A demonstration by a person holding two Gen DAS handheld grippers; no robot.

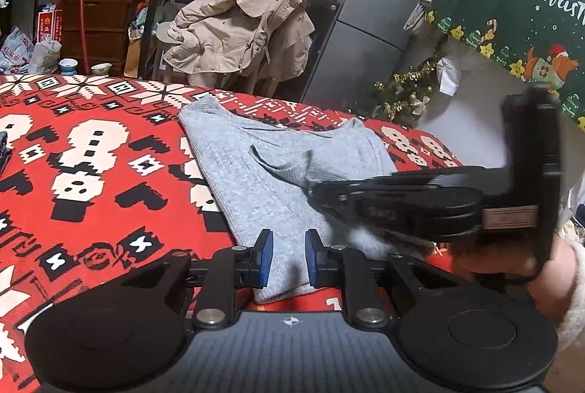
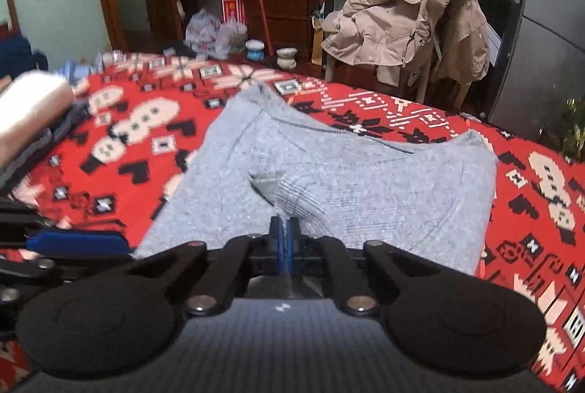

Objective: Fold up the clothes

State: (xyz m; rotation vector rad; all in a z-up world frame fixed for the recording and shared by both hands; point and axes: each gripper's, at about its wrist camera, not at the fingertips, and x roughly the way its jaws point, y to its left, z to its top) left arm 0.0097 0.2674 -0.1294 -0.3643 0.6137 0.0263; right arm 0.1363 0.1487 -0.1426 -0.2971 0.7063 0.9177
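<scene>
The grey garment (image 2: 329, 181) lies partly folded on the red patterned blanket (image 2: 139, 137), with a raised crease near its middle. The right gripper (image 2: 284, 228) is clenched at that crease, apparently pinching the knit, though the cloth between its pads is hard to see. The left gripper (image 1: 289, 259) sits at the garment's near edge, fingers (image 1: 265, 261) slightly apart, not pressing it. Beyond the blanket, a beige coat (image 1: 241, 23) hangs on a chair.
</scene>
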